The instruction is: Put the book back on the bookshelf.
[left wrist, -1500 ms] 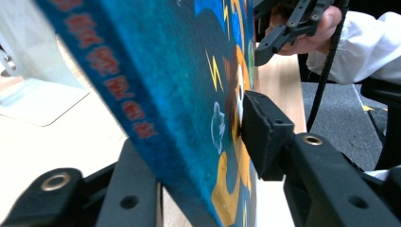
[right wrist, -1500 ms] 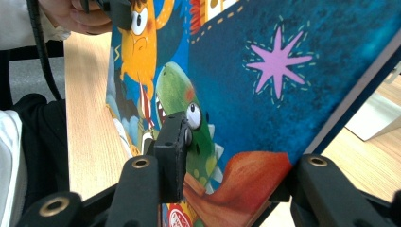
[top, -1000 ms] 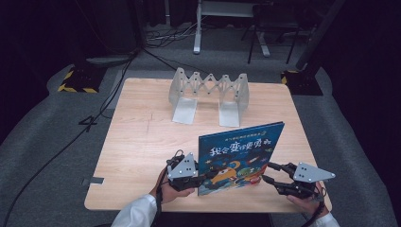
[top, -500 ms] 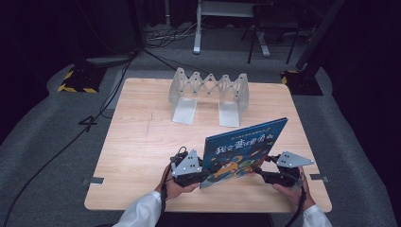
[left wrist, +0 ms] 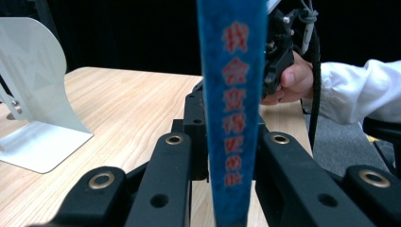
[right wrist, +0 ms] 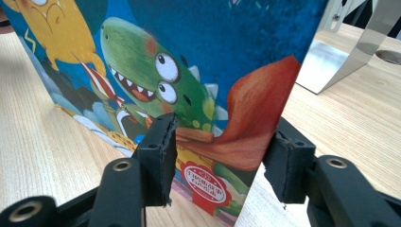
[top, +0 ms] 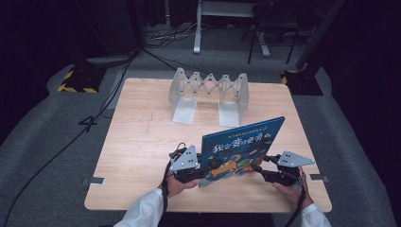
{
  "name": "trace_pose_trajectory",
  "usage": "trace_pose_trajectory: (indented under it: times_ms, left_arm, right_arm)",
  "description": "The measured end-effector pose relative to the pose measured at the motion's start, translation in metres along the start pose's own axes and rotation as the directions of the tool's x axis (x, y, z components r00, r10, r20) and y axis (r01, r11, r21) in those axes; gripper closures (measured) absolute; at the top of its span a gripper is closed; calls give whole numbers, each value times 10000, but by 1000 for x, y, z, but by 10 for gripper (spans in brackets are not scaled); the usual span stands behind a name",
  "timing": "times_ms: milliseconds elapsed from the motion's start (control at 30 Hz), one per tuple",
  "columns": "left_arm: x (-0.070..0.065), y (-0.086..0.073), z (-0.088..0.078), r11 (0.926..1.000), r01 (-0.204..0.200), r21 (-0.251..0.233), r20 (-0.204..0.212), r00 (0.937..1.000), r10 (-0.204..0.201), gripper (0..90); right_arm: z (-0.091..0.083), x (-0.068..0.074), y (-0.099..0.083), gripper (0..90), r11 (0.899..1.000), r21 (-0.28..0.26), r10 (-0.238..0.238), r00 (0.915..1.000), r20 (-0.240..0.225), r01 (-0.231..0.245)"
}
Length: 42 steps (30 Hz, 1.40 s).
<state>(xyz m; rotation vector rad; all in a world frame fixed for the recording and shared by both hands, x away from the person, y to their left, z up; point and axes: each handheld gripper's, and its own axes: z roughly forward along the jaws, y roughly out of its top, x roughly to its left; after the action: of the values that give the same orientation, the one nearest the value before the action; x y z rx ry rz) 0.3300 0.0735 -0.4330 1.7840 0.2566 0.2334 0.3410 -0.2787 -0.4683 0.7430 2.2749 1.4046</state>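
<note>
Right, biggest first: wooden table (top: pixel 137 142) carries everything, with a grey accordion-style book rack (top: pixel 210 90) standing at its far side, its two flat feet pointing toward the person. The blue picture book (top: pixel 243 149) stands upright on its bottom edge at the near-centre of the table, well apart from the rack, cover facing the person, top edge sloping up toward the right. In the left gripper view the book's spine (left wrist: pixel 232 109) runs vertically between the black jaws, red lettering visible, one foot of the rack (left wrist: pixel 35 137) off to the side. The left gripper (top: pixel 201 174) is pinching the book at the spine side, jaws pressed tight against both faces. The right gripper (top: pixel 259 170) sits at the book's lower right corner; its jaws have just been closing, and in the right gripper view they straddle the free edge of the cover, one pad in front of the dinosaur artwork (right wrist: pixel 156 80), the other behind the edge. A gap shows beside the far pad, so spread, not clamped. A hand in a white sleeve (top: pixel 142 213) backs each gripper at the near table edge.
</note>
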Motion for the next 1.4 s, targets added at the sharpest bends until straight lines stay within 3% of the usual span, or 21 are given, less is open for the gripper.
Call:
trace_pose_trajectory:
  times_ms: [200,300,367,467,767,900,1000,1167,1400]
  left_arm:
    - [0,-5,2,9991,110,-410,205,9997,-102,805]
    - [-3,-14,8,10000,-13,-46,160,9999,14,797]
    - [-4,-18,11,9999,61,-97,210,9998,-59,802]
    - [-3,-15,11,9999,-123,27,195,9997,122,806]
    - [-3,-10,14,9997,84,-223,116,9999,-81,790]
    - [-4,-8,15,9999,-38,-128,193,9998,40,813]
    - [-4,-7,15,10000,-24,-54,239,9997,25,824]
    - [-4,-3,17,9998,-175,47,57,9998,175,828]
    - [0,1,12,9997,-200,152,-522,9984,207,828]
  right_arm:
    - [-1,0,-2,497,10000,-30,-68,10000,-48,68]
    - [-1,2,-4,499,9999,-9,-100,9999,-3,100]
    - [-2,2,-4,497,9999,59,-139,9999,16,139]
    - [-2,2,-5,498,9999,46,-118,9999,-16,118]
    - [1,2,-6,490,10000,90,-32,10000,-14,32]
    - [0,2,-7,490,10000,46,-1,10000,-67,1]
    - [2,2,-9,477,9995,301,-57,10000,-50,59]
    - [9,3,-17,357,9930,1173,-187,9997,131,171]
    - [10,-6,-28,337,9802,1968,162,9991,380,-233]
